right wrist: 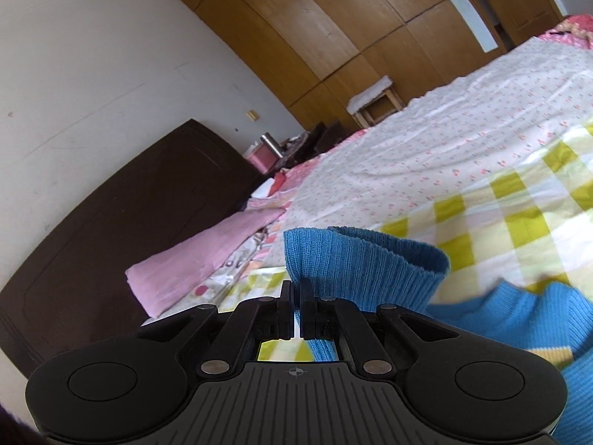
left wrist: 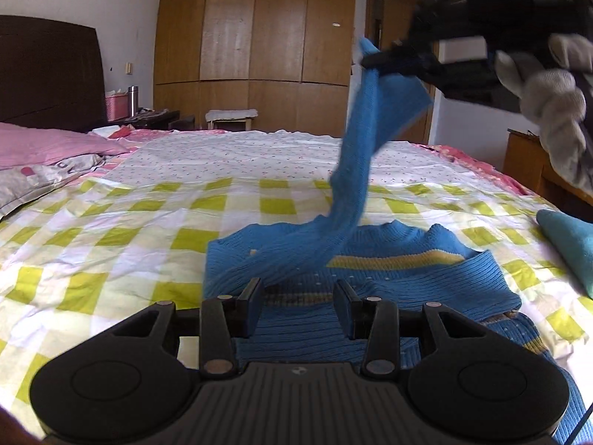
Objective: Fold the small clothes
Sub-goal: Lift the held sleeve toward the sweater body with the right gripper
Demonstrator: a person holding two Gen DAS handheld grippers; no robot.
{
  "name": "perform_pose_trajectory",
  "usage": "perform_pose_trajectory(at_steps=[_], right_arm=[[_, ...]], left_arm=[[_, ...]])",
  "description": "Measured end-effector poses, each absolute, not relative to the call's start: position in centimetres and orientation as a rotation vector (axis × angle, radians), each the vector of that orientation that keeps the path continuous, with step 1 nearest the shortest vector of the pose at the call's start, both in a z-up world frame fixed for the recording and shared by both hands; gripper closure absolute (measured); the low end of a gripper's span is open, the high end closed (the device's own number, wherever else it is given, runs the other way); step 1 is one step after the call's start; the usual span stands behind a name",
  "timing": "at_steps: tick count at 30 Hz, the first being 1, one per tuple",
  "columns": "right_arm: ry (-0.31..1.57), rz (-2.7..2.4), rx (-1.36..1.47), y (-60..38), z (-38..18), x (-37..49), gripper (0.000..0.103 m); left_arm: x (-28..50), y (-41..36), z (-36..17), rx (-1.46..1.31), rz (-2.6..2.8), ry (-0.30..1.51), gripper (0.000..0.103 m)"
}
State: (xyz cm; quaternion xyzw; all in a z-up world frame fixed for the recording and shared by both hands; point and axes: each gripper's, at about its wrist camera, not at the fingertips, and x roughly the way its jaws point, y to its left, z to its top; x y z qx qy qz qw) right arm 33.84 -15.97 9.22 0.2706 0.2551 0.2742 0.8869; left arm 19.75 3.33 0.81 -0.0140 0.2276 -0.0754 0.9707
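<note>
Bed (left wrist: 111, 230); gloved hand (left wrist: 556, 111) left-view only.

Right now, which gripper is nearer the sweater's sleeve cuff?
Right. The right gripper is clamped on the cuff, lifting it; the left gripper hovers open over the sweater body.

Bedroom around a made bed

A checked yellow-green and white bedsheet (left wrist: 111, 230) meets a floral sheet (left wrist: 229, 155) further back; pink pillows (left wrist: 48, 148) lie by the dark headboard (left wrist: 48, 70), with wooden wardrobes (left wrist: 255, 26) and a small stool (left wrist: 231, 116) behind.
</note>
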Motion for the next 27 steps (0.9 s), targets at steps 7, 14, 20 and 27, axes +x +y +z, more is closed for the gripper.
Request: perform_pose_trajectory(at_steps=[7, 14, 20, 27], right_arm=[[0.595, 0.755, 0.399, -8.5, 10.6, 32.6, 0.100], [0.702, 0.896, 0.301, -1.5, 8.2, 30.5, 0.100], [0.762, 0.899, 0.205, 1.5, 6.8, 29.2, 0.100], [0.807, 0.946, 0.168, 3.7, 6.4, 27.7, 0.100]], left_arm=[[19.8, 6.0, 2.5, -0.089, 0.028, 0.346, 0.049], [17.1, 11.0, 3.7, -0.175, 0.075, 0.232, 0.027], [16.2, 12.1, 3.3, -0.205, 0.083, 0.229, 0.024], [16.5, 12.4, 2.9, -0.230, 0.158, 0.264, 0.025]])
